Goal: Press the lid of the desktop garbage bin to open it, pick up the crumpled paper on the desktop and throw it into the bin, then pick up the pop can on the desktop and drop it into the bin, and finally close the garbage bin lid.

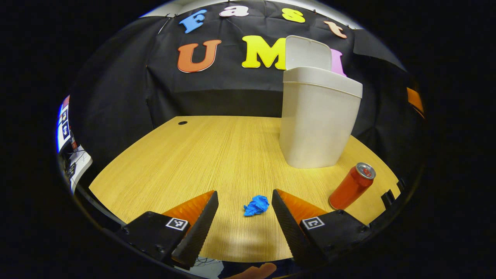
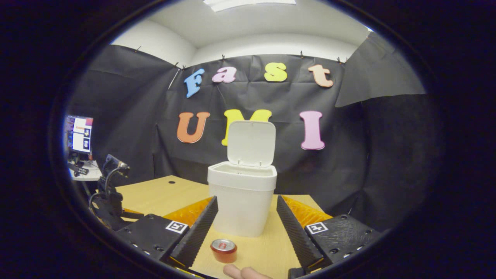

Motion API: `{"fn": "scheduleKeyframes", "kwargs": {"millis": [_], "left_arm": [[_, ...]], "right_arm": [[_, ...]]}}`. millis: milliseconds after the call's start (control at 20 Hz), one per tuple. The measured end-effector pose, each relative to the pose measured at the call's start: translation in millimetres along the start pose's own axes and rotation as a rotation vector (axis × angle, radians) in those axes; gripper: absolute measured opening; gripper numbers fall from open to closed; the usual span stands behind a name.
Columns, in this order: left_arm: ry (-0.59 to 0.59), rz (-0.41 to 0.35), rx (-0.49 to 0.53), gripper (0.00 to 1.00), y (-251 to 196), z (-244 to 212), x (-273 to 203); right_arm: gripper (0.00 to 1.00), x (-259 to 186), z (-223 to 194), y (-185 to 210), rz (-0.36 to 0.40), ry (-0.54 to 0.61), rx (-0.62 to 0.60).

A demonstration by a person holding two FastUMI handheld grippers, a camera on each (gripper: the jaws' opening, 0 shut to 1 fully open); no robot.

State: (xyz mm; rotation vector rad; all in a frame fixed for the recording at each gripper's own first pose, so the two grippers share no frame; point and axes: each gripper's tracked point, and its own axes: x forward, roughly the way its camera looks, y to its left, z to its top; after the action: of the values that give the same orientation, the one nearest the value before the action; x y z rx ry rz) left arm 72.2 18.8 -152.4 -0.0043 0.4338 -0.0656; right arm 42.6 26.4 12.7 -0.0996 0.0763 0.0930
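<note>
Both tongs spread wide: left gripper (image 1: 245, 207) flanks crumpled blue paper (image 1: 256, 205); right gripper (image 2: 247, 217) frames smooth white bin (image 2: 242, 201), lid (image 2: 251, 143) up; red can (image 2: 223, 250) upright.

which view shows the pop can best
The left gripper view: the red pop can stands in full on the table, right of that gripper's fingers, with side and silver top both visible. The right gripper view catches it from above, low between that gripper's fingers: mostly its top.

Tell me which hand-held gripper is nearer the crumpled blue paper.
Left. The left hand-held gripper is open with the crumpled paper lying between its fingertips. The right hand-held gripper is open over the pop can, facing the bin.
</note>
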Motion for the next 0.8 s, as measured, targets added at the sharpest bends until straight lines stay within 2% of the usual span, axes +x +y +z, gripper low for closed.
{"fn": "scheduleKeyframes", "kwargs": {"millis": [250,450,500,550,750,800], "left_arm": [[0.035,-0.026,0.017,0.87,-23.2,-22.0,24.4],[0.048,-0.013,0.012,0.77,-23.6,-30.4,37.3],[0.049,0.000,0.011,0.74,-20.3,-30.9,39.8],[0.051,0.000,0.010,0.71,-17.8,-33.7,42.5],[0.044,-0.064,-0.032,0.60,-26.1,-37.9,52.4],[0.056,-0.077,-0.034,0.55,-29.4,-41.8,53.6]], "right_arm": [[0.95,-11.9,-43.5,-9.7,-0.010,0.039,0.048],[0.97,-4.2,-58.3,-13.2,-0.026,0.094,0.091],[0.95,-3.5,-61.0,-13.0,-0.027,0.104,0.103],[0.97,-3.1,-63.4,-10.8,-0.021,0.112,0.111],[0.94,-4.6,-70.9,-7.8,-0.031,0.128,0.118],[0.94,-6.4,-73.4,-7.9,-0.039,0.130,0.122]]}}
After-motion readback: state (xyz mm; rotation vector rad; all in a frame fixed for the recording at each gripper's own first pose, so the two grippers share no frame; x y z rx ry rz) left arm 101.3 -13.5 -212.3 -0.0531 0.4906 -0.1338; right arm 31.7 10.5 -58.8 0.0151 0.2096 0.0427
